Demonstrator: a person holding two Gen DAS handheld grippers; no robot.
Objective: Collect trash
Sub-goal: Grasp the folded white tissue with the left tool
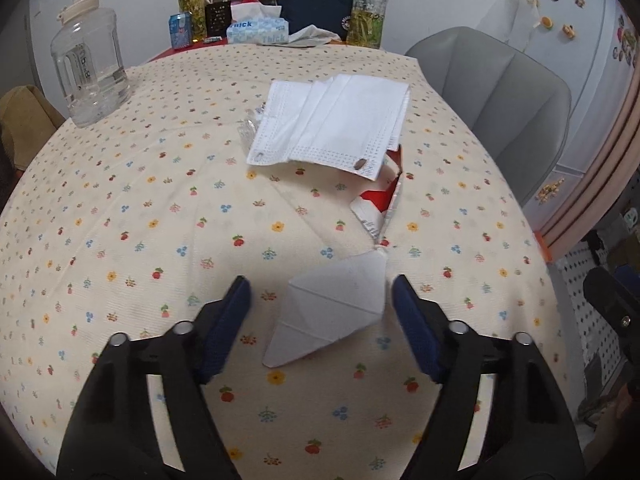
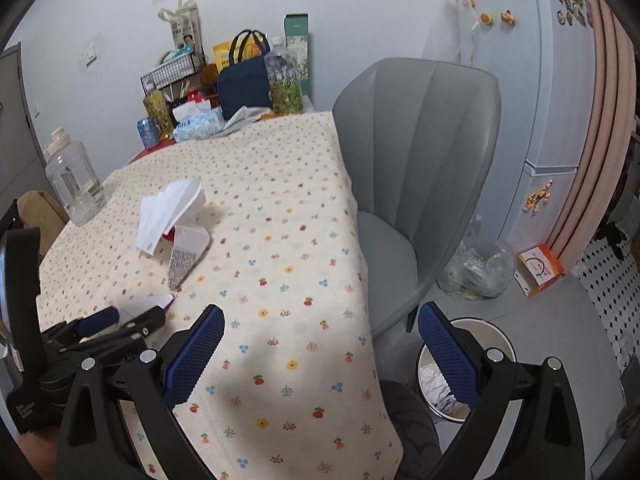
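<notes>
Left wrist view looks down on a table covered by a flowered cloth (image 1: 160,184). The left gripper (image 1: 320,308) hangs low over the near part of the table with its blue pads (image 1: 228,324) apart. A folded white paper triangle (image 1: 332,312) lies flat on the cloth between them, closer to the right-hand pad; neither pad touches it, so nothing is gripped. Beyond it, toward the middle of the table, lies a red-and-white wrapper (image 1: 380,204), and a white face mask (image 1: 332,124) rests partly over the wrapper's far end. A scrap of clear plastic (image 1: 248,128) peeks out at the mask's left side. A clear water jug (image 1: 90,68) stands near the left edge. Along the far edge are a tissue box (image 1: 258,30), a dark blue bag (image 1: 316,4) and several bottles.

Right wrist view shows the right gripper (image 2: 320,364) with its pads wide apart and nothing between them, hanging over the table's near right corner. The left gripper (image 2: 120,322) is seen low at the left, and a white corner of the triangle (image 2: 164,300) shows just beyond it. The mask (image 2: 168,208) and wrapper (image 2: 186,256) sit farther up the table. A grey chair (image 2: 416,168) stands against the right edge. On the floor beside the near right corner is a bin (image 2: 500,336) holding crumpled white paper (image 2: 434,388). A clear plastic bag (image 2: 476,268) and an orange box (image 2: 540,268) lie on the floor beyond the chair.
</notes>
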